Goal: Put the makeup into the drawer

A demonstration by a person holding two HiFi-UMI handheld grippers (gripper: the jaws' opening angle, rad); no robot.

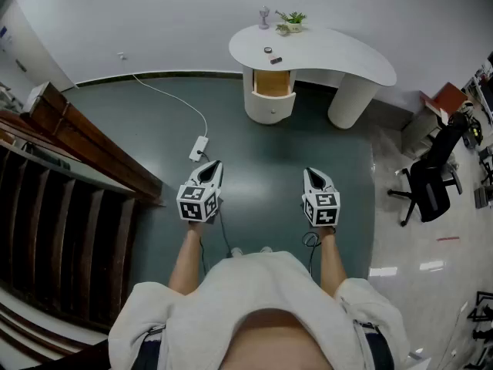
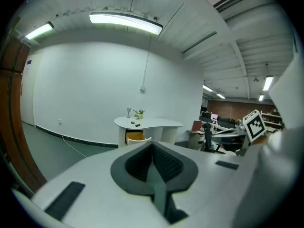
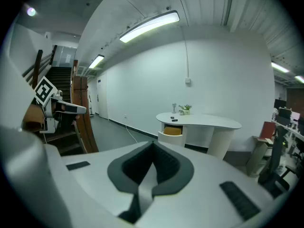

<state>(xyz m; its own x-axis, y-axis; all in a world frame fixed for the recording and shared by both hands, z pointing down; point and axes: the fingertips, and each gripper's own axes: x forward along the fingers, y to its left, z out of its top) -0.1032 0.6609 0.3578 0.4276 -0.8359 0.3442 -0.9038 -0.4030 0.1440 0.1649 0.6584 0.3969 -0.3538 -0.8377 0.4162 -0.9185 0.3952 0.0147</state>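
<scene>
A white curved desk stands far ahead across the green floor. Its drawer is pulled open and shows a wooden inside. On the desktop lie two small makeup items: a round one and a dark one. They are tiny specks in the right gripper view. My left gripper and right gripper are held side by side in front of the person's body, far from the desk. Both are shut with nothing between the jaws, as the left gripper view and right gripper view show.
A wooden staircase runs along the left. A power strip with a white cable lies on the floor ahead of the left gripper. A black office chair stands at the right. A small plant and a figurine sit on the desk's back edge.
</scene>
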